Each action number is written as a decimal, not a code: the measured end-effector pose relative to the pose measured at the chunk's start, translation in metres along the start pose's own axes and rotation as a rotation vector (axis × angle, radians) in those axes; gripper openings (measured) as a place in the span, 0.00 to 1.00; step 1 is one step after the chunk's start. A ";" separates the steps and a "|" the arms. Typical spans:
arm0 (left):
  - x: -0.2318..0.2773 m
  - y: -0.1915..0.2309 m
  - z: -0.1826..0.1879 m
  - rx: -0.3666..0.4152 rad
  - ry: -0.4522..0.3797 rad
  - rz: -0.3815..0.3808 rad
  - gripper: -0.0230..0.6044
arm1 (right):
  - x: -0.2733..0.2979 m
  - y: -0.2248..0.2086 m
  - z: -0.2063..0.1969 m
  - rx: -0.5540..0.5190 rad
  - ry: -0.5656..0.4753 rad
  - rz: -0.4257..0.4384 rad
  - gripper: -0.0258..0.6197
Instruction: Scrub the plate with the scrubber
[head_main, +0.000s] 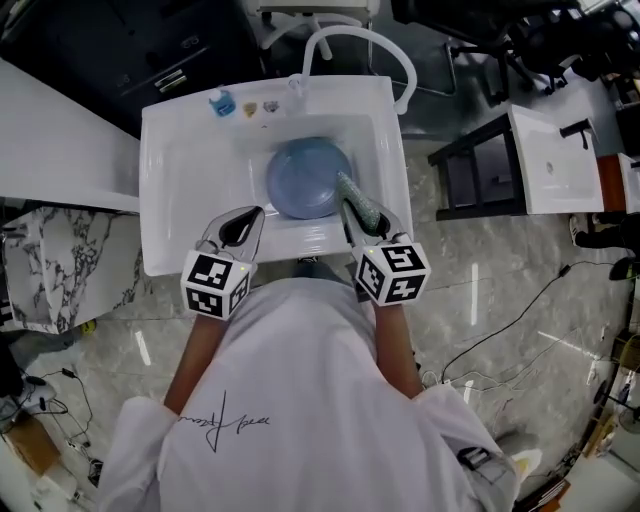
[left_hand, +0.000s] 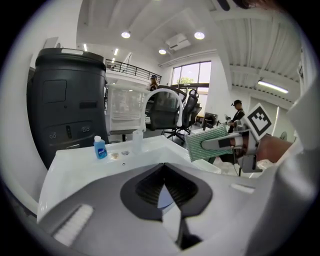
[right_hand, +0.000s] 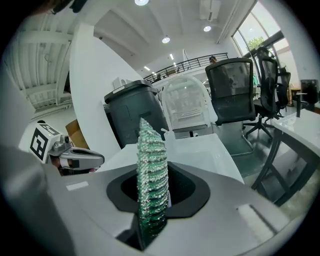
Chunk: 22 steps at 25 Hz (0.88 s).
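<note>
A round blue plate (head_main: 308, 178) lies flat in the basin of a white sink (head_main: 180, 170). My right gripper (head_main: 356, 212) is shut on a green scrubber (head_main: 353, 190), whose tip hangs over the plate's right edge. In the right gripper view the scrubber (right_hand: 151, 170) stands upright, clamped between the jaws of the right gripper (right_hand: 152, 200). My left gripper (head_main: 243, 226) hovers over the sink's front rim, left of the plate, shut with nothing in it. The left gripper view shows its jaws (left_hand: 165, 172) closed, with the scrubber (left_hand: 205, 142) off to the right.
A curved white faucet (head_main: 350, 40) arches over the back of the sink. A small blue bottle (head_main: 222, 101) stands on the back ledge. A white counter (head_main: 50, 150) lies left, a dark-framed table (head_main: 530, 160) right. Cables run across the marble floor (head_main: 500, 330).
</note>
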<state>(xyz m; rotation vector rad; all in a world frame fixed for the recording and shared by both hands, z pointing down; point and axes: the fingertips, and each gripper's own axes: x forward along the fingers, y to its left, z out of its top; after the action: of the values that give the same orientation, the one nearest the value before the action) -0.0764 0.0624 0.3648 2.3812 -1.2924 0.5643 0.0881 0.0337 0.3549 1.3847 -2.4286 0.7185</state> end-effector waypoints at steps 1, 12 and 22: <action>0.005 0.001 0.001 -0.014 0.000 0.012 0.12 | 0.005 -0.007 0.000 -0.006 0.013 -0.004 0.12; 0.028 0.020 -0.007 -0.142 0.042 0.129 0.12 | 0.047 -0.047 -0.018 0.062 0.131 0.107 0.12; 0.029 0.019 -0.013 -0.229 0.037 0.163 0.12 | 0.051 -0.045 -0.025 0.142 0.161 0.201 0.12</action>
<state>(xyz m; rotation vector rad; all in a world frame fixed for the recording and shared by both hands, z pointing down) -0.0804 0.0387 0.3929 2.0852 -1.4599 0.4755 0.0993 -0.0097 0.4119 1.0902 -2.4508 1.0268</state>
